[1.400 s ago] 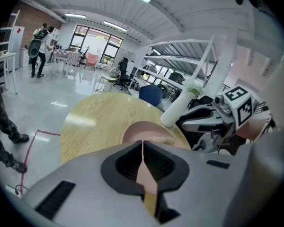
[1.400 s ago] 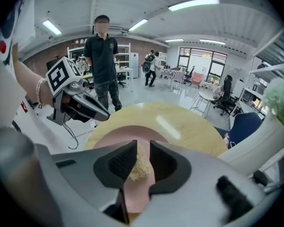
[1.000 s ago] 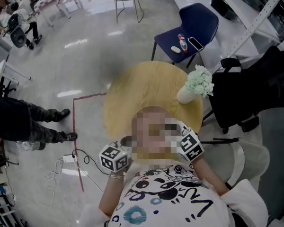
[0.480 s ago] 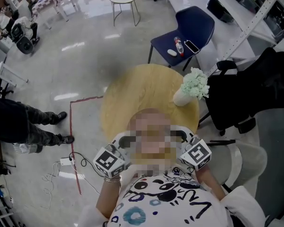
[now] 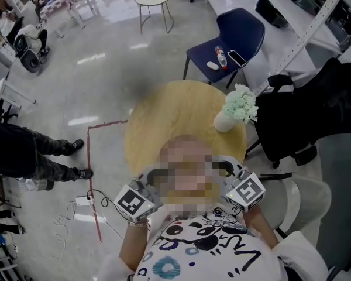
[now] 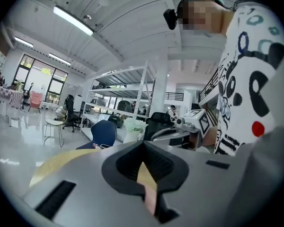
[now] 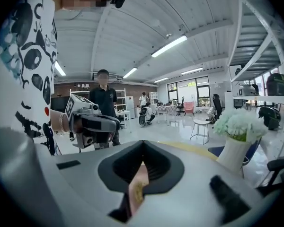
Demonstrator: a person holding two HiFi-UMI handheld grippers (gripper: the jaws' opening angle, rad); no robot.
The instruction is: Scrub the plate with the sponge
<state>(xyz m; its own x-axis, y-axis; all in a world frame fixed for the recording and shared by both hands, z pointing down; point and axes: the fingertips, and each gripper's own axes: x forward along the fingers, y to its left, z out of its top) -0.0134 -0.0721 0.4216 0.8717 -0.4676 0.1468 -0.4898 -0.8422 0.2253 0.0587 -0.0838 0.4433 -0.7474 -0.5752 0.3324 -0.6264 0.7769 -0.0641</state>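
Left gripper (image 6: 143, 148): jaws shut tip to tip, nothing between. Right gripper (image 7: 143, 148): just closed fully, also empty. Both are up at the person's chest, facing each other. Round wooden table (image 5: 181, 113) ahead, flower vase (image 5: 229, 119) at its right edge. Can't locate plate or sponge.

Matt wood table (image 5: 175, 115), glossy floor (image 5: 105, 81), vase (image 5: 224, 122) prob. ceramic, smooth

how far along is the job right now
Done: nothing visible. The round table holds only a vase of flowers; no plate or sponge is in view. In hand: nothing; left gripper shut, right gripper just closed, both empty. Left: the whole job.
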